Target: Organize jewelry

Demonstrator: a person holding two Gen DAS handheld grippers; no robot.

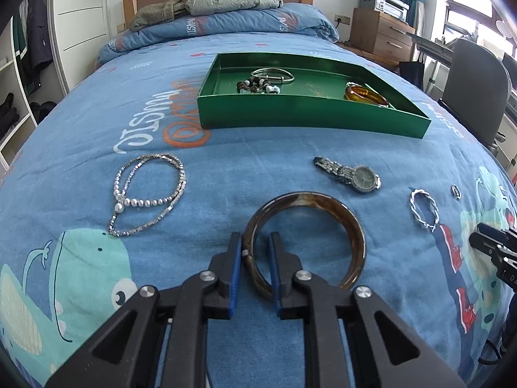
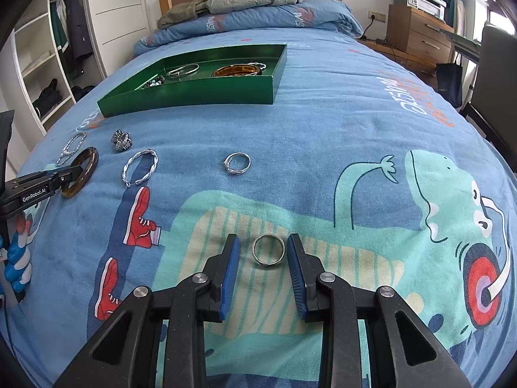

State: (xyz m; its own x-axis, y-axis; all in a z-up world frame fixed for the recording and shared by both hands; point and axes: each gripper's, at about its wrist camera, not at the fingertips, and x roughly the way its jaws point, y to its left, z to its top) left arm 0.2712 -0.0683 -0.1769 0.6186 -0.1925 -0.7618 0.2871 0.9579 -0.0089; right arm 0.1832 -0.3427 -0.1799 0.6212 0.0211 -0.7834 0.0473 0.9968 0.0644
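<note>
My left gripper (image 1: 255, 242) straddles the near left rim of a brown tortoiseshell bangle (image 1: 323, 202) lying on the bed; a gap shows on one side of the rim. It also shows in the right wrist view (image 2: 69, 174) with the bangle (image 2: 85, 161). My right gripper (image 2: 263, 245) is open around a plain silver ring (image 2: 268, 249) on the blanket. A green tray (image 1: 290, 114) holds a silver bangle (image 1: 273, 74), a bead bracelet (image 1: 257, 85) and an amber bangle (image 1: 365, 95).
On the blanket lie a pearl and silver necklace (image 1: 148, 194), a silver watch (image 1: 350, 174), a twisted silver bracelet (image 2: 140, 166), and a silver ring (image 2: 237, 163). Folded jackets (image 1: 206, 5) lie at the headboard. A chair (image 1: 475, 87) stands right.
</note>
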